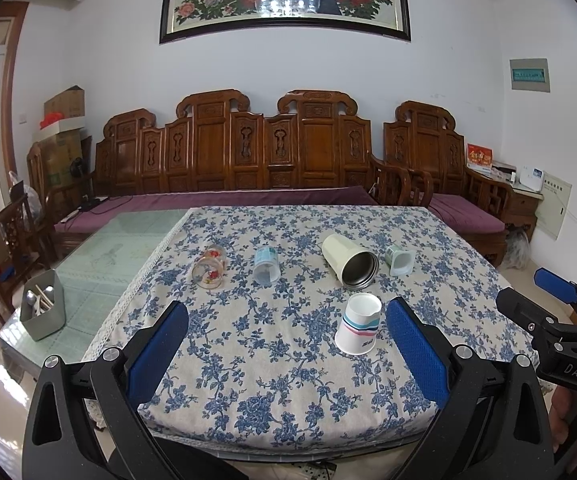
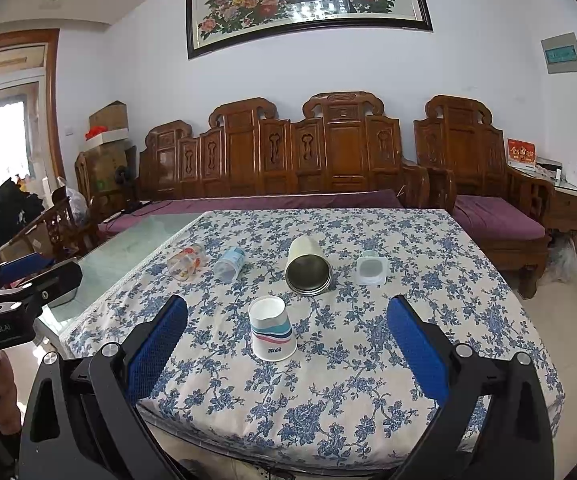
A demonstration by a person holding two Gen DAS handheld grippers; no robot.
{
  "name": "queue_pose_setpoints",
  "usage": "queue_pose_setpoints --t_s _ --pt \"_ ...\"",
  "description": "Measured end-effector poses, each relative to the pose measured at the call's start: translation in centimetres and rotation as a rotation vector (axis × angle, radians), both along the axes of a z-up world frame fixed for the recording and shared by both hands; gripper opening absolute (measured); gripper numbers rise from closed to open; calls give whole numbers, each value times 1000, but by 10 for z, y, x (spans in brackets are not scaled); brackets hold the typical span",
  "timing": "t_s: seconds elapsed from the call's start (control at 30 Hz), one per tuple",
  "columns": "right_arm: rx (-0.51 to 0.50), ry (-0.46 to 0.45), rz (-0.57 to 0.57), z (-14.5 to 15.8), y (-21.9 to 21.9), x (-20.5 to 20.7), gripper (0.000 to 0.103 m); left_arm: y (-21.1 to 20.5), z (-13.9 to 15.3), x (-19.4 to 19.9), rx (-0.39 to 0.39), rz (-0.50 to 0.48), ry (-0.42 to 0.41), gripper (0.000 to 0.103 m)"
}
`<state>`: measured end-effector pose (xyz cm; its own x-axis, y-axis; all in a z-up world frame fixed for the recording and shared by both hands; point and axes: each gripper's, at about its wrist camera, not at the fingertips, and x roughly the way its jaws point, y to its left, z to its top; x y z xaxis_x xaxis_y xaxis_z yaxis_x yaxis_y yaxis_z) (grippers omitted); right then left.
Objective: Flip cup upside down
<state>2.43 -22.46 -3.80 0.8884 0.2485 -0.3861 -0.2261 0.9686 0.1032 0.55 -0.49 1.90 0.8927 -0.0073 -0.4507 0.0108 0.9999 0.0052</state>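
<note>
A white paper cup (image 1: 357,329) with pink and teal stripes stands upside down on the floral tablecloth (image 1: 288,380), near the front; it also shows in the right wrist view (image 2: 271,333). Behind it lie four cups on their sides: a flowered glass (image 1: 209,267), a clear blue-labelled cup (image 1: 266,265), a cream metal tumbler (image 1: 350,262) and a small green-white cup (image 1: 399,260). My left gripper (image 1: 286,340) is open and empty, short of the cups. My right gripper (image 2: 286,340) is open and empty, with the paper cup between its fingers' lines but farther off.
A grey utensil caddy (image 1: 44,306) stands on the glass table left of the cloth. A carved wooden sofa (image 1: 272,152) with purple cushions runs behind the table. The right gripper's body (image 1: 560,332) shows at the right of the left wrist view.
</note>
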Motion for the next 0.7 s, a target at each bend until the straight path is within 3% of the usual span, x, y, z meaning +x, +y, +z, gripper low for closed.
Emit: queue_pose_setpoints --t_s 0.7 --pt "-1 0 0 -2 0 -1 100 -1 1 -1 4 -1 -3 95"
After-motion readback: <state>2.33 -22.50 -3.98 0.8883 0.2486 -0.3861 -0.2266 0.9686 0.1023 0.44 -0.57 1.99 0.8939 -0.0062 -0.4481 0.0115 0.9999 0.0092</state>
